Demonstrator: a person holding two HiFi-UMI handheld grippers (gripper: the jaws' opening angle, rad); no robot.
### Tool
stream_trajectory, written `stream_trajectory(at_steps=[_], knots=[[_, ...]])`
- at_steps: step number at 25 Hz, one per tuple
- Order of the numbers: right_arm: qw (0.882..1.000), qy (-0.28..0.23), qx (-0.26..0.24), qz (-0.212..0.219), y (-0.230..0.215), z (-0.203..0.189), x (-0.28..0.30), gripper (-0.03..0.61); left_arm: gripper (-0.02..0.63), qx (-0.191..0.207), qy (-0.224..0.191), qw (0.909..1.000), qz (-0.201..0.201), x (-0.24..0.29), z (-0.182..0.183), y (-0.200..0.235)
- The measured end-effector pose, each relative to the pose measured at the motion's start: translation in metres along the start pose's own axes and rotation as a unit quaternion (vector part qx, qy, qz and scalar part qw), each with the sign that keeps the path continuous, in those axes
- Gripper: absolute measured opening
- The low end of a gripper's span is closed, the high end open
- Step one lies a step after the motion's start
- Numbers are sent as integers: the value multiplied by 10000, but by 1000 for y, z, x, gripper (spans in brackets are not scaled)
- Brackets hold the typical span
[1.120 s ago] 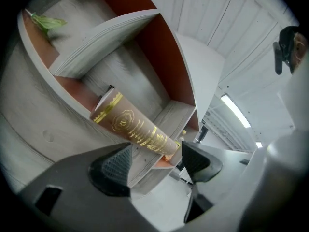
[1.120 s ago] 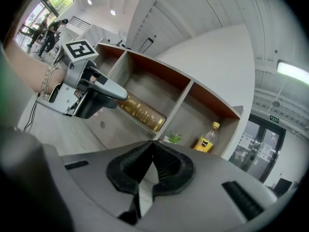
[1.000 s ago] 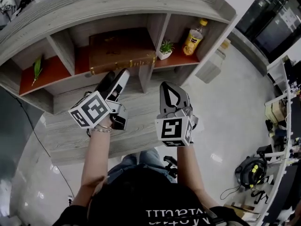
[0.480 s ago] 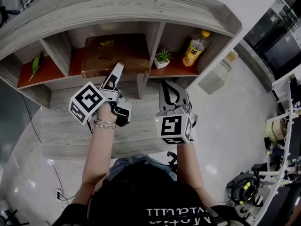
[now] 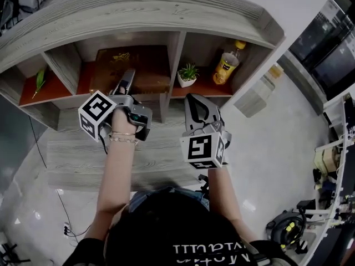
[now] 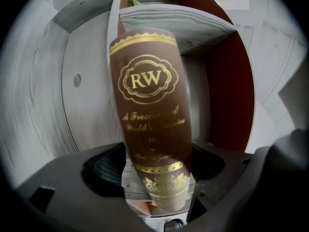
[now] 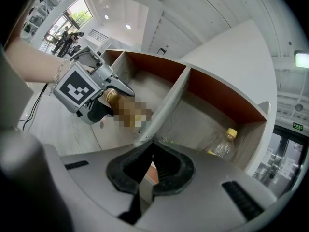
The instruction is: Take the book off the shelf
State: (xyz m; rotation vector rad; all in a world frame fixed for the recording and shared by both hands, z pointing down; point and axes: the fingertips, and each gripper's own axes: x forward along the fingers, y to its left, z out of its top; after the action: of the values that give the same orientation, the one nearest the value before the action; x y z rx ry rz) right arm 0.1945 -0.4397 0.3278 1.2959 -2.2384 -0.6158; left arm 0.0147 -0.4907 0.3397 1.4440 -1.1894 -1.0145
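Left gripper view alone makes book (image 6: 149, 129) lettering legible.

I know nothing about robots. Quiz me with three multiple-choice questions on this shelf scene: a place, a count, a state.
1. The book sits in which shelf compartment? A left B middle C right
2. How many things stand in the right compartment? A one B two C four
3. The left hand-held gripper has its jaws: A shut, empty B open around the book C gripping a mug
Answers: B, a compartment lies on each side; B, potted plant and bottle; B, the jaws, just opening wider, show gaps beside the book.
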Motion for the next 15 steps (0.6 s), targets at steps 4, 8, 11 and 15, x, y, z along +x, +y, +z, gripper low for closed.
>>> stream_trajectory(at_steps=[4,8,11,15], knots=[[9999,-111,-23,67,1,8,2,15,373,-282,-210,9990,286,2,5,6],[9998,-188,-2,114,0,10,8,15,371,-319,-284,9981,435,9,3,9],[9998,-195,5,105,-1,11,13,15,371,-314,-238,9983,432,12,2,10],[9999,-151,38,72,4,13,10,15,371,-429,-166,9982,378,5,2,11]])
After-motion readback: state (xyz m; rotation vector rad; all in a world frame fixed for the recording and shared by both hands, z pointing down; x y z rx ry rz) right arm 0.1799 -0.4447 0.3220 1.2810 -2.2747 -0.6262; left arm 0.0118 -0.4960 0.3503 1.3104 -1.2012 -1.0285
